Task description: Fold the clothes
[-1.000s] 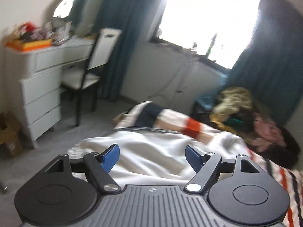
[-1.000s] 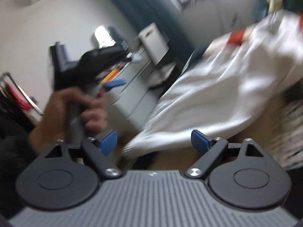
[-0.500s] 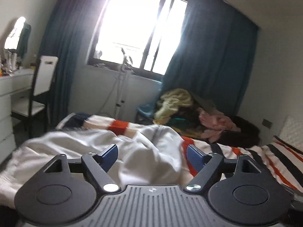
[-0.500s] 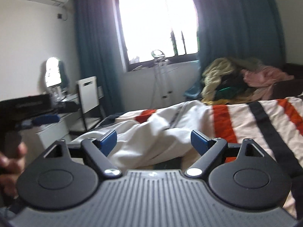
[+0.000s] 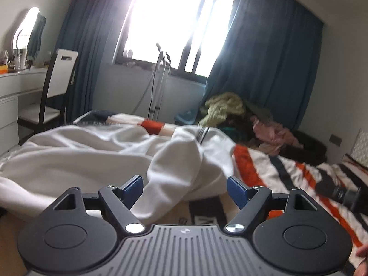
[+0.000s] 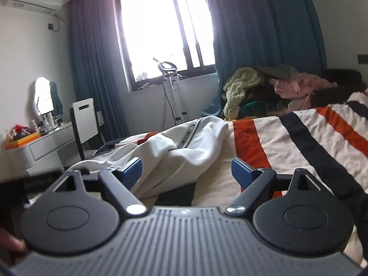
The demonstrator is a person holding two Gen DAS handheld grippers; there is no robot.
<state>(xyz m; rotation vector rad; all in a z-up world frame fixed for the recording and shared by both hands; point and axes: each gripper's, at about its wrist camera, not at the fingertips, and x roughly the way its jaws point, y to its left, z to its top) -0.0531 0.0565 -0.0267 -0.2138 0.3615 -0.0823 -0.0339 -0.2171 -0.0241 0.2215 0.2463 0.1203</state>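
Note:
A white garment [image 5: 96,154] with a dark zip strip lies crumpled on the striped bed cover [image 5: 287,172]. My left gripper [image 5: 185,189] is open, low over the bed, its blue pads on either side of a hanging fold of the garment without pressing it. In the right wrist view the same white garment [image 6: 184,142] lies ahead and to the left. My right gripper [image 6: 186,169] is open too, with the garment's near edge just beyond its left pad and nothing held.
A heap of other clothes [image 6: 264,87] sits at the bed's far side by the blue curtain [image 6: 264,23]. A white dresser [image 6: 43,147] and chair [image 6: 84,119] stand left. A stand [image 6: 172,92] is under the window. The other gripper's dark body [image 5: 340,193] shows at right.
Both views have swung from the dresser side toward the window and bed. The left gripper has sunk closer to the white garment. The right gripper has levelled out facing the bed.

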